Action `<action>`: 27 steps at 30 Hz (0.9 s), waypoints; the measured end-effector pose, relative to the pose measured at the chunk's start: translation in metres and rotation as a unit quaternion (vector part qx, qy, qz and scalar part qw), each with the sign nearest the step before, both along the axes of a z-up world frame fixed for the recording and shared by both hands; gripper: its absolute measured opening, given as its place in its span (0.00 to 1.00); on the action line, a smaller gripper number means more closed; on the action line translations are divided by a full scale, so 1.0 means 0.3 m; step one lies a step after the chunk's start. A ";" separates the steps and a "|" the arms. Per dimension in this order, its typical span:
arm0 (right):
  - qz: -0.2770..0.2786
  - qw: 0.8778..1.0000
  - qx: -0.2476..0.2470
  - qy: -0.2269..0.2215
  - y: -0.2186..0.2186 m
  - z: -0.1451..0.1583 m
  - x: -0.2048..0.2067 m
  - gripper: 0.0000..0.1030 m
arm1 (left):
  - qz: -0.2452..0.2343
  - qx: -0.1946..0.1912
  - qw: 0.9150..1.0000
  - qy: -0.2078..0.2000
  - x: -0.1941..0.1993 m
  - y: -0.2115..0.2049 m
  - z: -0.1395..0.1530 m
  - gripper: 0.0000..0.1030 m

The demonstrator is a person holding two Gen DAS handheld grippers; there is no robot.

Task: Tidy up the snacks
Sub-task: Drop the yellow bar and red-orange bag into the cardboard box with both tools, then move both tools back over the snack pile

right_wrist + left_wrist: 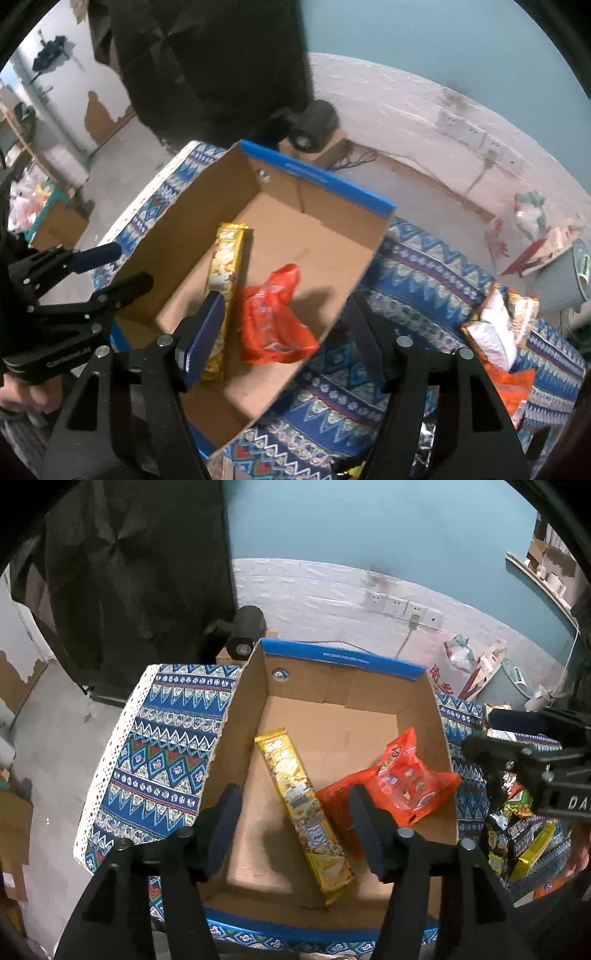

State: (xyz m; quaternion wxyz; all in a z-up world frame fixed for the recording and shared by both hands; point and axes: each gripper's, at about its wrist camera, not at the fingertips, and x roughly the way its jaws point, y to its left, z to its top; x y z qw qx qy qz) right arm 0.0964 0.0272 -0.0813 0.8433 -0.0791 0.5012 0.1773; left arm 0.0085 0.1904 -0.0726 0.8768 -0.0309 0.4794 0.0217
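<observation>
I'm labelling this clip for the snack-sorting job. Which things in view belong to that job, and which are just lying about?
Belongs to the job:
- open brown cardboard box with blue rim
- long yellow foil snack pack in the box
- orange plastic snack bag in the box
- loose snack packets on the patterned blue tablecloth
- left gripper and right gripper, both open

Lying about:
- black cylindrical device
- white wall sockets

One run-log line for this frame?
box: yellow pack, orange bag inside | left gripper: open, empty | right gripper: open, empty | table: more snacks
</observation>
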 end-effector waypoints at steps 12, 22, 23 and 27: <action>-0.033 0.999 -0.010 -0.011 -0.153 0.048 -0.072 0.65 | -0.057 0.013 0.998 -0.003 -0.014 -0.156 0.030 0.73; -0.079 0.996 -0.027 -0.005 -0.344 0.049 -0.155 0.65 | -0.124 0.023 0.992 0.010 -0.035 -0.360 0.034 0.75; -0.085 0.996 -0.029 -0.004 -0.364 0.047 -0.163 0.65 | -0.132 0.027 0.991 0.011 -0.038 -0.384 0.033 0.75; -0.108 0.994 -0.030 -0.001 -0.446 0.048 -0.196 0.65 | -0.155 0.036 0.987 0.018 -0.047 -0.463 0.024 0.75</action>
